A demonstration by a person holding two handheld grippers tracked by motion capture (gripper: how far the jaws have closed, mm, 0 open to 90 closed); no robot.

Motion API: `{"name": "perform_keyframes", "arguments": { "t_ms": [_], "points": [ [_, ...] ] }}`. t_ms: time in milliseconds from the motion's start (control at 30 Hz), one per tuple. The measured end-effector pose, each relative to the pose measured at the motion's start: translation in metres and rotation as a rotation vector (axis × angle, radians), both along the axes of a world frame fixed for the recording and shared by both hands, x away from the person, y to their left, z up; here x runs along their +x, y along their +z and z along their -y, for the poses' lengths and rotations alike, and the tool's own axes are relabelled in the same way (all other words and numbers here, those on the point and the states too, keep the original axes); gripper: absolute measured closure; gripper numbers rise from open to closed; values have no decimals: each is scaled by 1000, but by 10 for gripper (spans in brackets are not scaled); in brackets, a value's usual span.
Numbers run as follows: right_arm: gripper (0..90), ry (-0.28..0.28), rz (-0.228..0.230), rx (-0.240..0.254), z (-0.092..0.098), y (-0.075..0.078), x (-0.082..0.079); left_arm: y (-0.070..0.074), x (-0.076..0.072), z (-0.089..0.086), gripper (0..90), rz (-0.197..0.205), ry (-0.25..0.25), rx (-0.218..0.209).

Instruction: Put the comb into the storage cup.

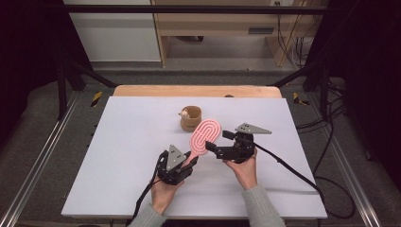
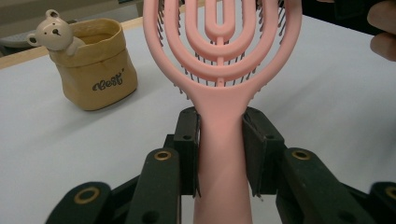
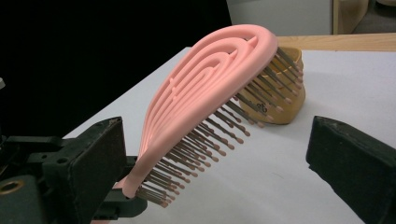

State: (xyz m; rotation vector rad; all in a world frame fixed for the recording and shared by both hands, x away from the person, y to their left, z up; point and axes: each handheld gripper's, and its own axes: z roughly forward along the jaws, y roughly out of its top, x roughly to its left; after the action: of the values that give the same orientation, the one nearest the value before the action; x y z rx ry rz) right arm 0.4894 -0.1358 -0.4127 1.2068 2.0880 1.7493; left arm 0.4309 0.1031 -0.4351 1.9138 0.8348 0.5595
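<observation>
At the left of the high view, the left gripper (image 1: 185, 163) is clenched on the handle of a pink hairbrush (image 1: 204, 136); in the left gripper view its two black pads press against both sides of the handle (image 2: 222, 154), and the brush's oval head rises up and away above the white table (image 1: 132, 142), off its surface. Behind the brush head, near the far middle of the table, stands a tan pouch (image 1: 191, 119) with a small bear figure (image 1: 184, 113) on its rim. Further right, the right gripper (image 1: 211, 147) sits just beside the brush head, its jaws spread wide and released, with the bristles (image 3: 219, 135) lying between them in the right gripper view, untouched by either pad.
</observation>
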Motion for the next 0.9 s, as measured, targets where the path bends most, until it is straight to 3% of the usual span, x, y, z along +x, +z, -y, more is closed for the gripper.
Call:
{"name": "perform_keyframes", "arguments": {
  "t_ms": [333, 800, 900],
  "points": [
    [130, 11, -19, 12, 0, -1, 2, -1, -4, 4, 687, 13, -9, 2],
    [362, 52, -48, 60, 0, 0, 3, -2, -8, 7, 687, 27, -20, 0],
    [403, 58, -71, 73, 0, 1, 3, -2, -8, 8, 687, 29, -18, 0]
  ]
}}
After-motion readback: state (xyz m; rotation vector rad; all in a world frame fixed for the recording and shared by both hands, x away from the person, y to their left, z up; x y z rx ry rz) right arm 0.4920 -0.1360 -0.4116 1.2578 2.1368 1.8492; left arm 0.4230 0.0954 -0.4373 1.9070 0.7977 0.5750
